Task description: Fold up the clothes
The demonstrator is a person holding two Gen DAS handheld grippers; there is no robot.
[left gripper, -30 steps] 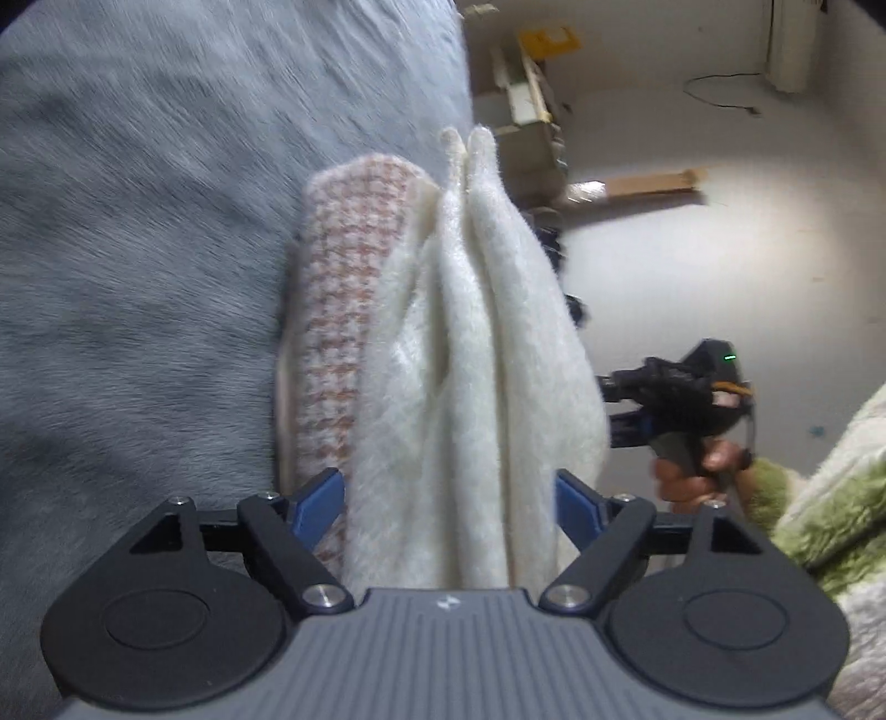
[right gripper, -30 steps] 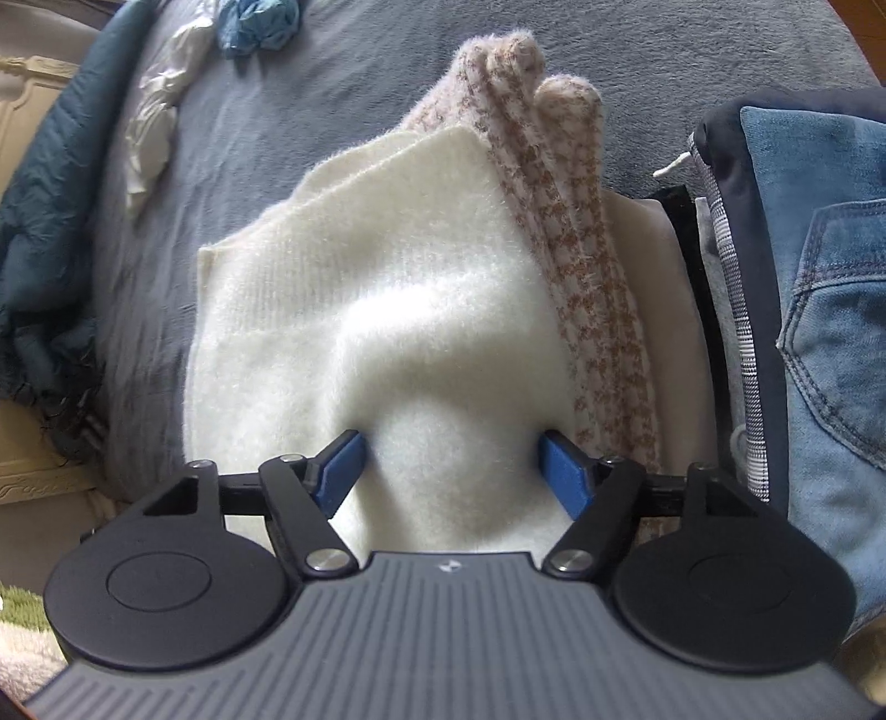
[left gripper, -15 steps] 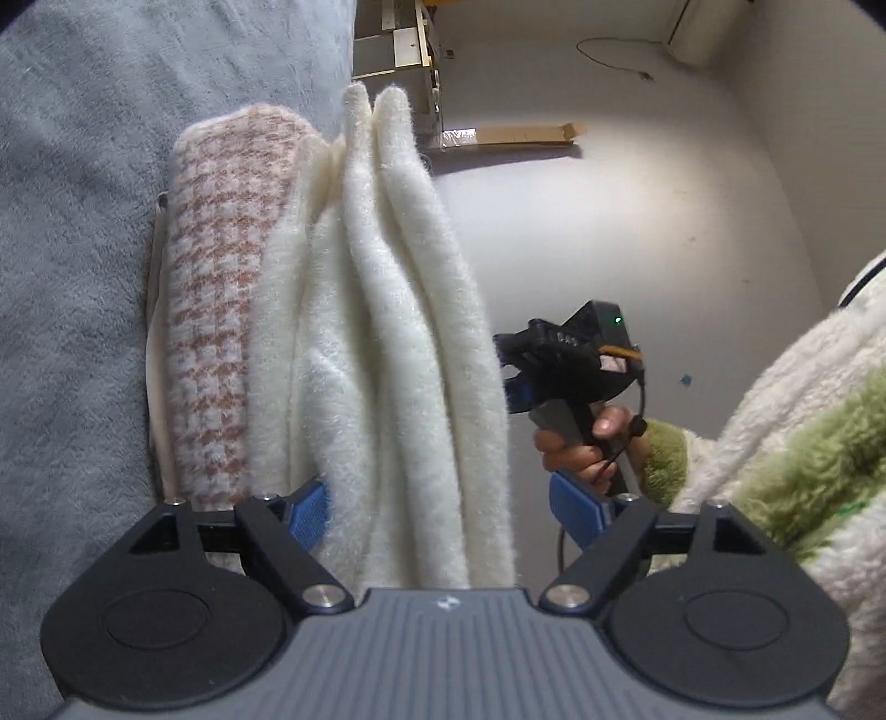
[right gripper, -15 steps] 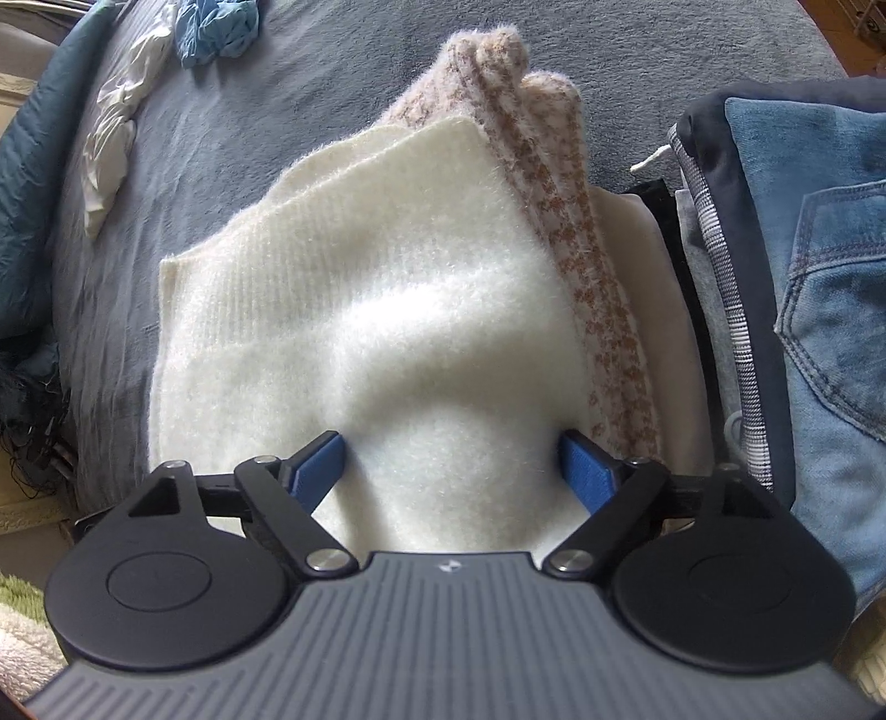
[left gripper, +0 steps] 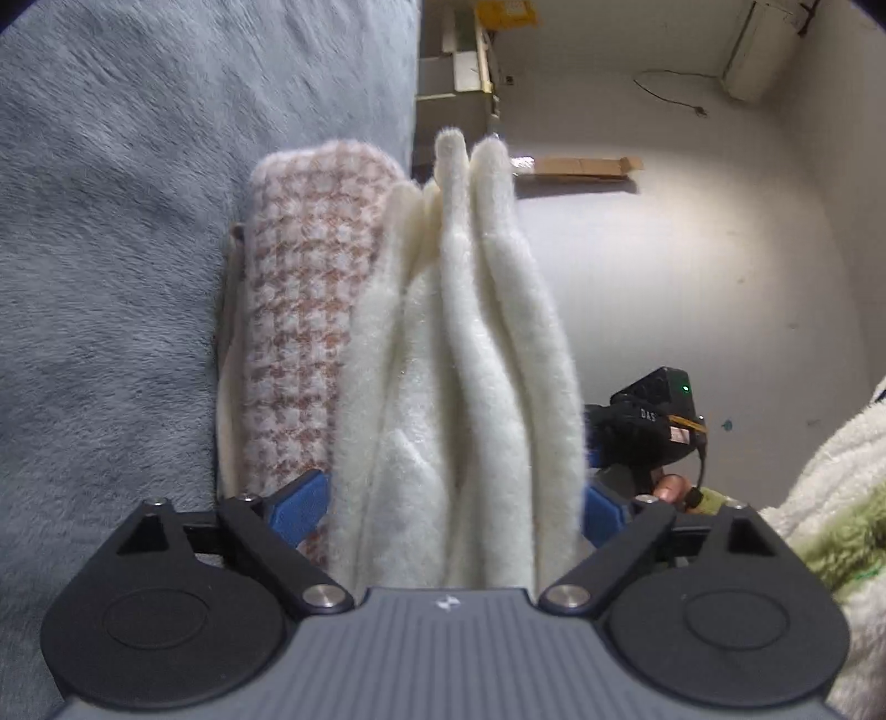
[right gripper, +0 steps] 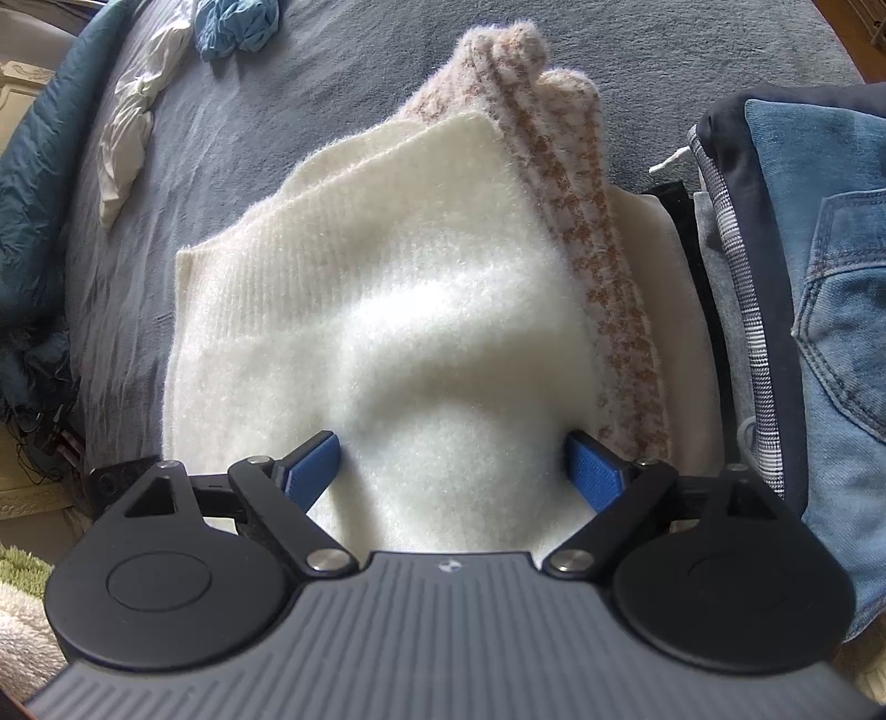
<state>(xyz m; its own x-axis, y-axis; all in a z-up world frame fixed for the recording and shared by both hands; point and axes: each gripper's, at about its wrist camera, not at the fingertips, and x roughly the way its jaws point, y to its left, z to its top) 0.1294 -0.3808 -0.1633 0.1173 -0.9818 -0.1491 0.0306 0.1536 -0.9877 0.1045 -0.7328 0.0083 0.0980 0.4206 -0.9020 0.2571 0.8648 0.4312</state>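
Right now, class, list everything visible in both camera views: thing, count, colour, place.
Cream sweater: one, folded, atop the stack, between both claws.
Houndstooth knit: one, pink-brown, under it.
Blanket: one, grey-blue, beneath everything.
Jeans: one, blue, right pile.
Crumpled blue cloth: one, far left.
White cloth: one, left.
Cardboard strip: one, brown, floor.
Left claw: jaws opening, sweater between.
Right claw: jaws opening, sweater between.
Sleeve: fleecy cream-green.
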